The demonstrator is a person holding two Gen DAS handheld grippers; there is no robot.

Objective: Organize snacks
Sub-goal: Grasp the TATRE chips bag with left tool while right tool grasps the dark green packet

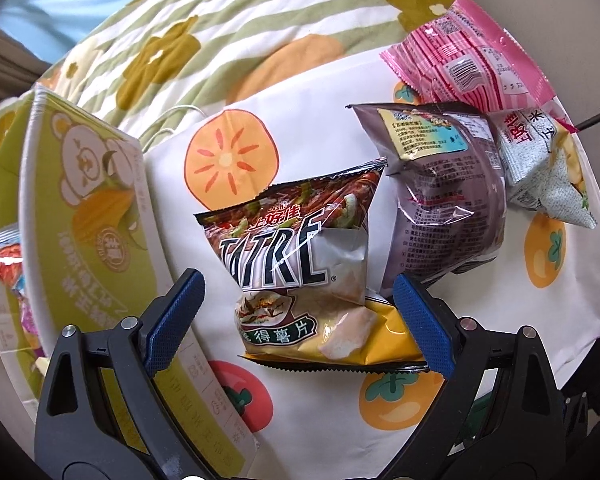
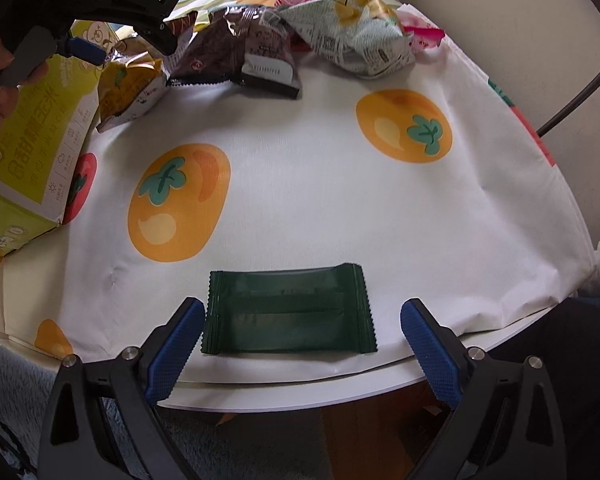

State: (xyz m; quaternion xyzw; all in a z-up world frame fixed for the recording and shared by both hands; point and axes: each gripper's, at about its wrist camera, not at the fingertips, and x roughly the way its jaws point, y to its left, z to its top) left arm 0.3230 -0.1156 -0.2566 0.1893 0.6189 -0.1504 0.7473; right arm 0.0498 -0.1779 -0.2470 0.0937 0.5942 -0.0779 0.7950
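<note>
In the left wrist view my left gripper (image 1: 298, 316) is open, its blue pads on either side of a potato chip bag (image 1: 300, 276) lying on the persimmon-print cloth (image 1: 320, 100). A purple snack bag (image 1: 444, 200), a grey-white bag (image 1: 540, 168) and a pink bag (image 1: 472, 60) lie behind it. In the right wrist view my right gripper (image 2: 302, 340) is open around a dark green packet (image 2: 288, 314) near the table's front edge. The left gripper (image 2: 112, 4) shows at the upper left above the chip bag (image 2: 130, 88).
A green-yellow cardboard box (image 1: 92, 208) stands left of the chip bag, with snack packets (image 1: 4, 264) inside; it also shows in the right wrist view (image 2: 32, 140). The white table edge (image 2: 300, 394) is just below the green packet. A floral quilt (image 1: 220, 20) lies behind the table.
</note>
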